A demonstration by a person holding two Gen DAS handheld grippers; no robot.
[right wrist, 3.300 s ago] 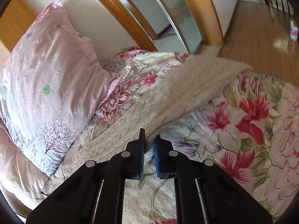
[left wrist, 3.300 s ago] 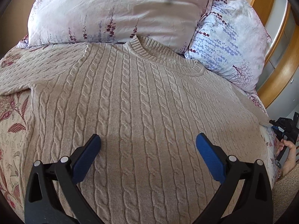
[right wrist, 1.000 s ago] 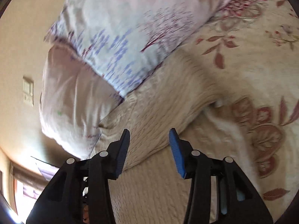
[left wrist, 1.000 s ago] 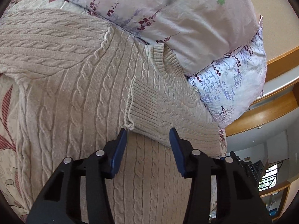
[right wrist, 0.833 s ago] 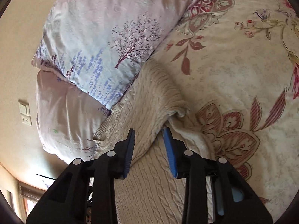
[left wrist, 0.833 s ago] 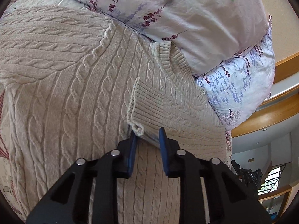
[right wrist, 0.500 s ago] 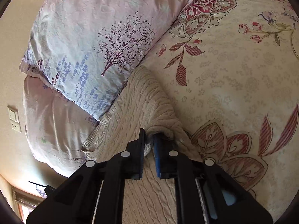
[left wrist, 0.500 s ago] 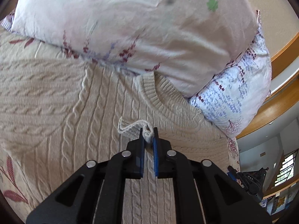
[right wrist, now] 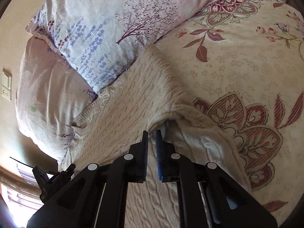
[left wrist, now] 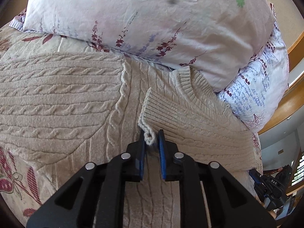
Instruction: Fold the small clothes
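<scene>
Surroundings: 2 pillows at head of bed. Pale pillow (left wrist: 144,17) w/ purple sprigs + green clover, overlapping the neckline. Tree-print pillow (right wrist: 117,30) w/ lilac blooms, touching the shoulder edge.
Bed: floral bedspread (right wrist: 237,72), cream w/ red leaves + flowers, under everything.
Room edge: wooden frame (left wrist: 292,102) curving behind pillows; wall switch plate (right wrist: 6,85) on beige wall.
In the way: pale pillow sitting over part of collar; no other obstruction near cuff.
Sweater: beige cable-knit sweater (left wrist: 66,102), flat on bedspread, neck toward pillows. Ribbed collar (left wrist: 191,87) partly tucked under pale pillow.
Sleeve: right-side sleeve folded across chest; ribbed cuff (left wrist: 157,110) lying just below collar, corner curled into a small loop.
Far sleeve: stretched out sideways, unfolded, cables running across.
Left gripper (left wrist: 152,142): blue pads pinching curled cuff corner, narrow gap filled by knit.
Right gripper (right wrist: 151,142): pads closed on bunched fold at shoulder/armpit edge, fabric lifted into a ridge.
Writing: "DAS" on black body of other gripper, low right in left wrist view. Nothing else legible.
</scene>
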